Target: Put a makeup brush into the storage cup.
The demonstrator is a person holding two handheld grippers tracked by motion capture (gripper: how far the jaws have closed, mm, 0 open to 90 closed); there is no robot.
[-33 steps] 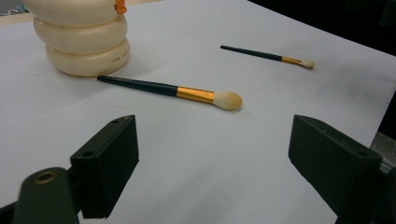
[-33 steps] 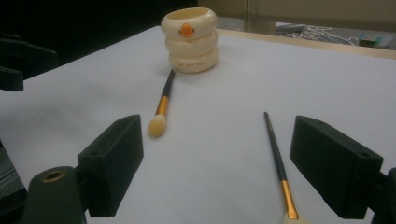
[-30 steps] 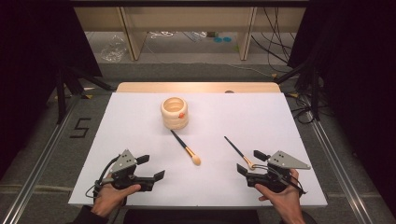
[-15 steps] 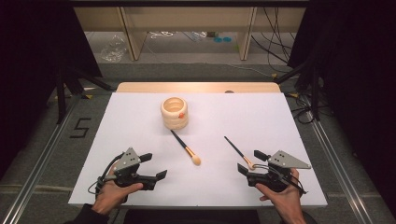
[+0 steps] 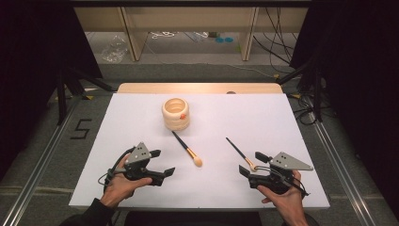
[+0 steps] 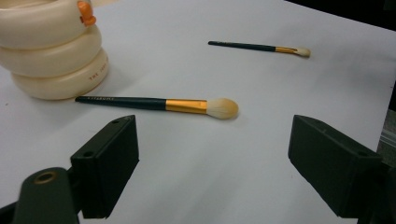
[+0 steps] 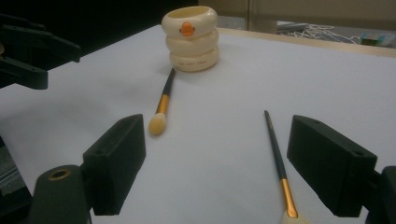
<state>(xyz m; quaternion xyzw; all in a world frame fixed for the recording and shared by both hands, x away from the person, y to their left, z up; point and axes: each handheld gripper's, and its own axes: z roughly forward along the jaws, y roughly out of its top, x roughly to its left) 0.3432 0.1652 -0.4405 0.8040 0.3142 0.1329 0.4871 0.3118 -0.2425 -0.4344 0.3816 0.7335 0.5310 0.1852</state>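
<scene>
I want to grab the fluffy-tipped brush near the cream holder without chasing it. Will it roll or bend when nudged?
The brush has a thin, round-looking handle lying flat on the table, so a sideways nudge would probably roll it. The handle looks straight and stiff; only the soft tip should give. It seems light and should lift easily.

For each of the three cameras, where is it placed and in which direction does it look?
High view: above the near table edge, looking forward and down; left gripper, right gripper, both hands show.
Left gripper view: rides the left gripper, facing the fluffy brush; its open jaws show.
Right gripper view: rides the right gripper, facing the thin brush; its open jaws show.
Shared: the cream holder and both brushes.
</scene>
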